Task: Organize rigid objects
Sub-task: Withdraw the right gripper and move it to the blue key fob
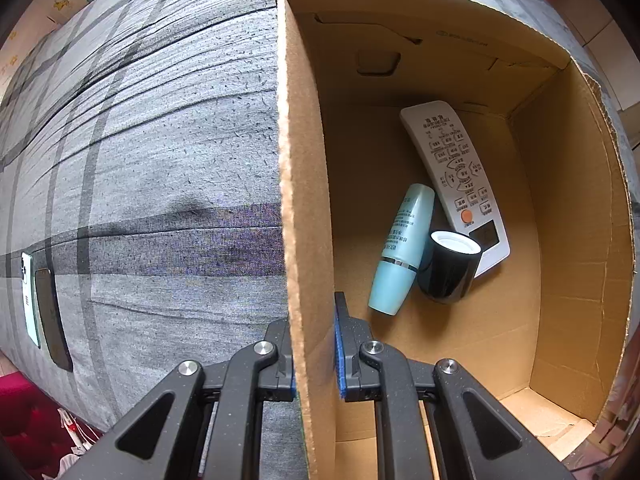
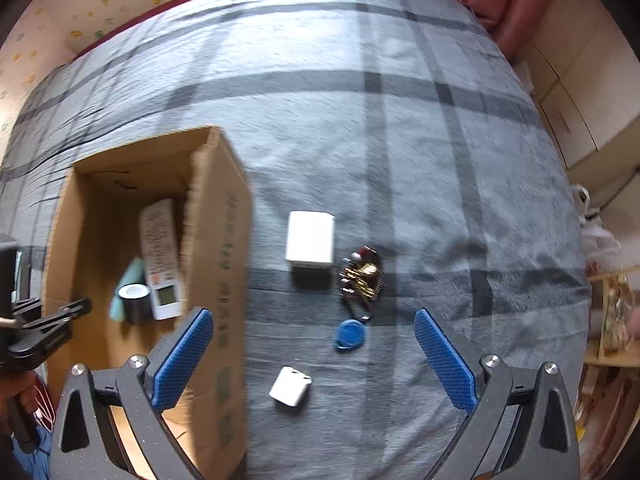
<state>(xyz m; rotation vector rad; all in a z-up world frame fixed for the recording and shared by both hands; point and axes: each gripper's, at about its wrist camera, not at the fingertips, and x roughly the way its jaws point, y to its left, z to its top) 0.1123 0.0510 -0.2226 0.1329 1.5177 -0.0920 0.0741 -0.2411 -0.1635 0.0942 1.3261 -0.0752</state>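
**Left gripper pinned the box wall while the right hung spread over the loose items**

From the left wrist, the left gripper (image 1: pixel 316 360) was clenched on the near side wall of the open brown cardboard box (image 1: pixel 304 208), one pad on either face of the board. Inside the box, ahead and to the right of that gripper, lay three things: one white rectangular plastic remote control (image 1: pixel 456 176), one pale-blue plastic tube with a silver band (image 1: pixel 402 248), and one black cylindrical cap with a white inner ring (image 1: pixel 450 266). Far to the gripper's left, two flat phones (image 1: pixel 40 308) lay side by side on the grey checked bedspread (image 1: pixel 160 140).

From the right wrist, the right gripper (image 2: pixel 314 354) stood released, jaws wide and holding nothing. Four items remained on the bedspread: one small white plastic charger plug (image 2: pixel 291 391) lay directly between the fingers and nearest, its long axis slanting across the jaw line; one blue round key fob (image 2: pixel 351 334) just ahead; one bunch of brass keys (image 2: pixel 362 276) beyond that; one white rectangular box (image 2: pixel 310 240) farthest. The right hand was clearly the nearer one, and the plug looked the likeliest pick. The cardboard box sat to this gripper's left.
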